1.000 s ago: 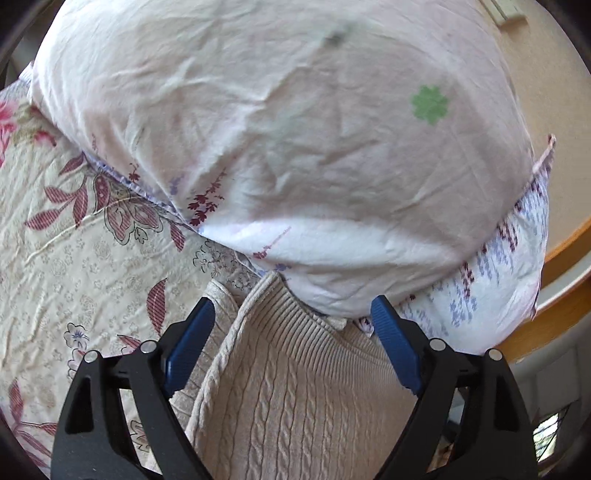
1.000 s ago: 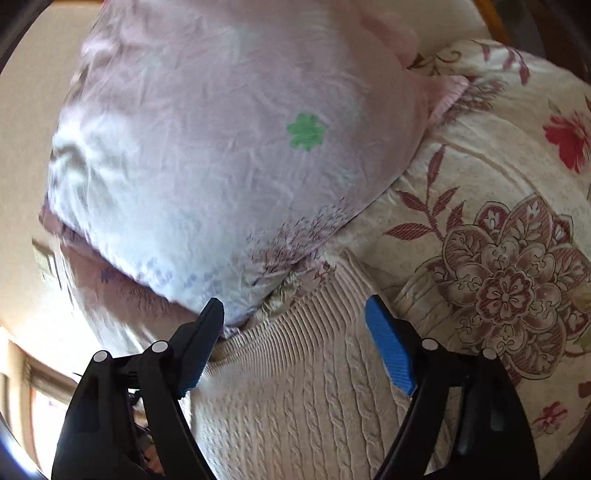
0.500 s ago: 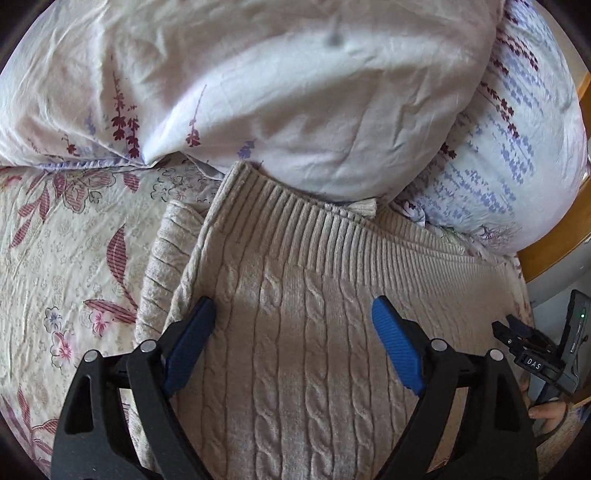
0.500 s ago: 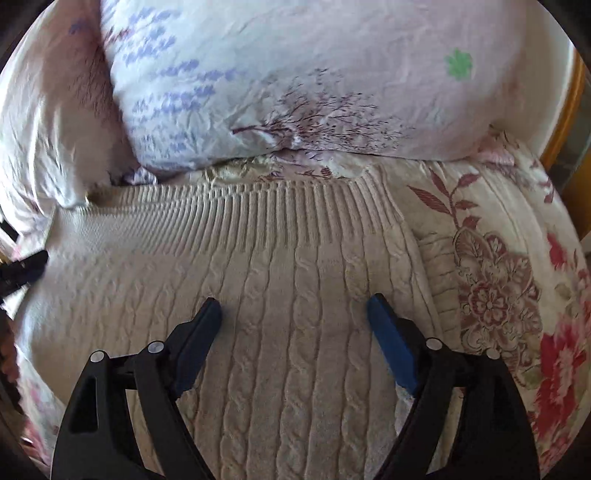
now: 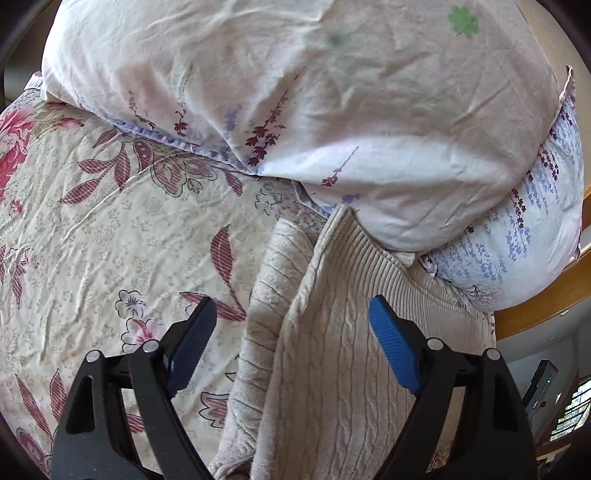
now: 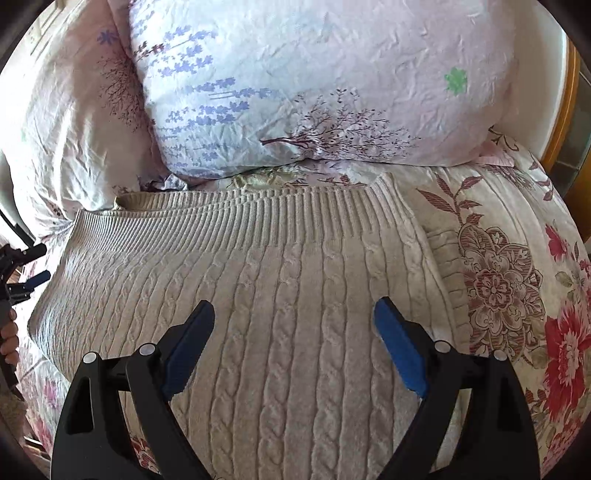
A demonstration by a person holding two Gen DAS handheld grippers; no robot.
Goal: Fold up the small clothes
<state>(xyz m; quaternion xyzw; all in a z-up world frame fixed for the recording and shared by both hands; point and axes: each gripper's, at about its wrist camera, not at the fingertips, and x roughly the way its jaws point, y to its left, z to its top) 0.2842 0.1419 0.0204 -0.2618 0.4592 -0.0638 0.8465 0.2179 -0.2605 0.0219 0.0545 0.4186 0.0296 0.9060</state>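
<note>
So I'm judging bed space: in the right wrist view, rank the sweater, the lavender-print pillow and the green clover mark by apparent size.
1. sweater and lavender-print pillow: similar; sweater lies nearer, so unsure.
2. green clover mark: far smallest.

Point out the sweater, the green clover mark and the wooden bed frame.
sweater (image 6: 295,295): right wrist view, cable-knit body below the ribbed hem.
green clover mark (image 5: 463,21): left wrist view, middle of the mark on the pillow.
wooden bed frame (image 5: 543,301): left wrist view, rail under the pillows.

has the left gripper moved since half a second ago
Yes. The left gripper has slid left across the sweater: its left finger now hangs over the floral bedsheet, and it stands wide open.
</note>
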